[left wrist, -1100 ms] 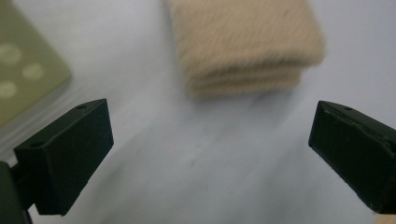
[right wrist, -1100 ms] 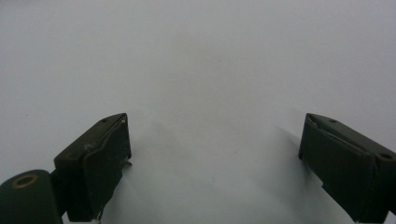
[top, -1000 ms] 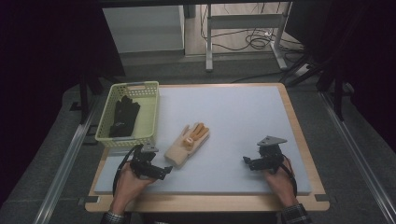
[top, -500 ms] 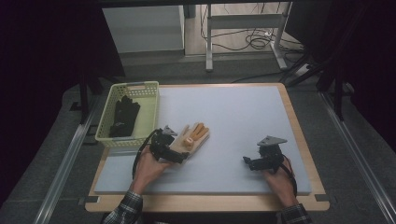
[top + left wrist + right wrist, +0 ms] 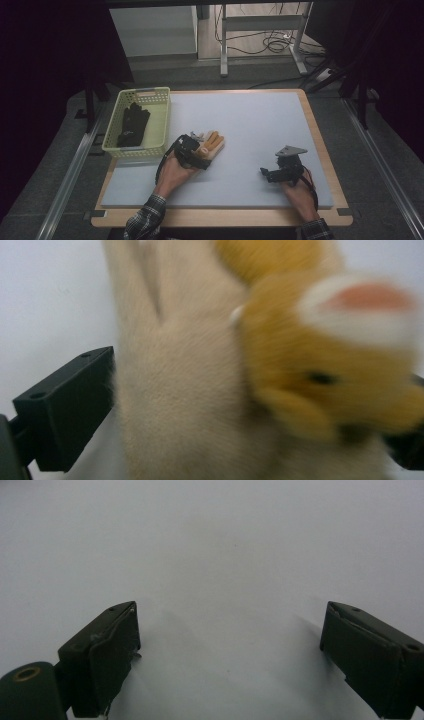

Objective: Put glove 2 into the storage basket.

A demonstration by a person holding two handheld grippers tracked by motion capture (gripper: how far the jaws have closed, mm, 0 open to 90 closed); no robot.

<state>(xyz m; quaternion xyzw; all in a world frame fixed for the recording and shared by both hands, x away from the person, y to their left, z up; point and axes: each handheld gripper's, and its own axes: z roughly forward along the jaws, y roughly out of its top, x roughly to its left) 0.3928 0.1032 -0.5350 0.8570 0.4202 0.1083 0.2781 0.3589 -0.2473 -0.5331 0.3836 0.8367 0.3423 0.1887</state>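
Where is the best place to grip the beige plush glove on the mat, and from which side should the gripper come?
Probably across its plain beige cuff end. The plush glove lies flat, fingers pointing away from the person, so coming from the near side fits. The left gripper already has a jaw at each side of this soft, narrow part. The bulky orange animal face higher up looks harder to pinch.

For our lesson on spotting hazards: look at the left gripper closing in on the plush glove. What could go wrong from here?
1. The left gripper has its jaws either side of the beige plush glove; soft pile may slip or bunch when squeezed.
2. The green basket stands close beside it, so a lifted, dangling glove might catch its rim.
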